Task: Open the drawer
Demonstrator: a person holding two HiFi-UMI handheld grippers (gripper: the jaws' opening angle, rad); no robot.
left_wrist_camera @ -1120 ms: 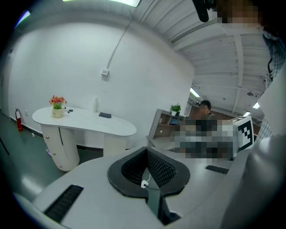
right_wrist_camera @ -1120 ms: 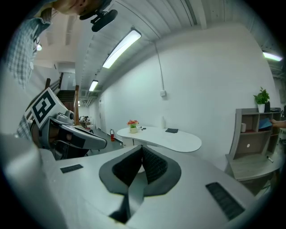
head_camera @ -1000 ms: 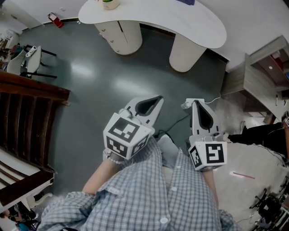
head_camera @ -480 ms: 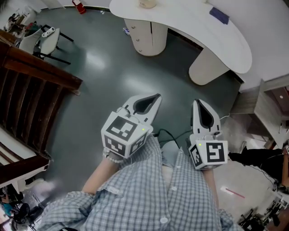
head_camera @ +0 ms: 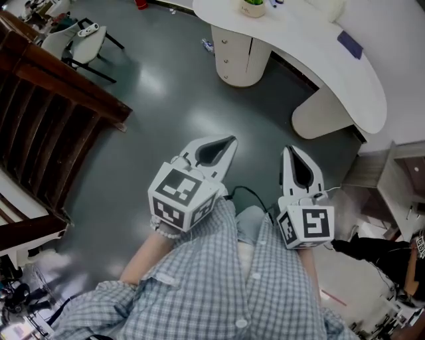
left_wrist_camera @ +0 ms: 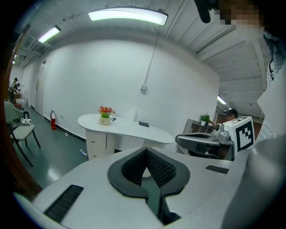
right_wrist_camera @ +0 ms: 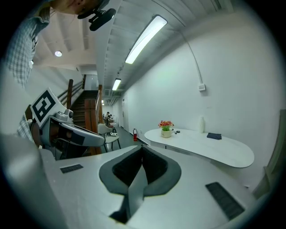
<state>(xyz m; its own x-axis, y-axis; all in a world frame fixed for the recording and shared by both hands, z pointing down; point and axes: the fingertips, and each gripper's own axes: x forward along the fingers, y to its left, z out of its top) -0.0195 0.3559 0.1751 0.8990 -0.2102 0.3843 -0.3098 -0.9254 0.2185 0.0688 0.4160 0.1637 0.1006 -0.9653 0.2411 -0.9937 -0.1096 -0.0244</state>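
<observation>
The white curved desk (head_camera: 358, 86) stands ahead, and its rounded drawer pedestal (head_camera: 240, 48) shows small knobs down its front. In the left gripper view the same pedestal (left_wrist_camera: 95, 144) sits far off beyond the jaws. My left gripper (head_camera: 229, 141) is held over the grey floor, shut and empty. Beside it my right gripper (head_camera: 289, 151) is also shut with nothing in it. Both are well short of the desk. The left gripper (left_wrist_camera: 146, 154) and the right gripper (right_wrist_camera: 142, 151) each show their dark pads meeting.
A flower pot (head_camera: 253, 6) and a dark notebook (head_camera: 350, 44) lie on the desk. A wooden staircase (head_camera: 46, 113) runs along the left, with a chair (head_camera: 86, 40) beyond it. A black cable (head_camera: 249, 194) crosses the floor. A wooden cabinet (head_camera: 398, 182) is at the right.
The desk and its drawer pedestal have slid right and down in the head view, nearer to me. Both grippers keep their place in the picture and stay shut.
</observation>
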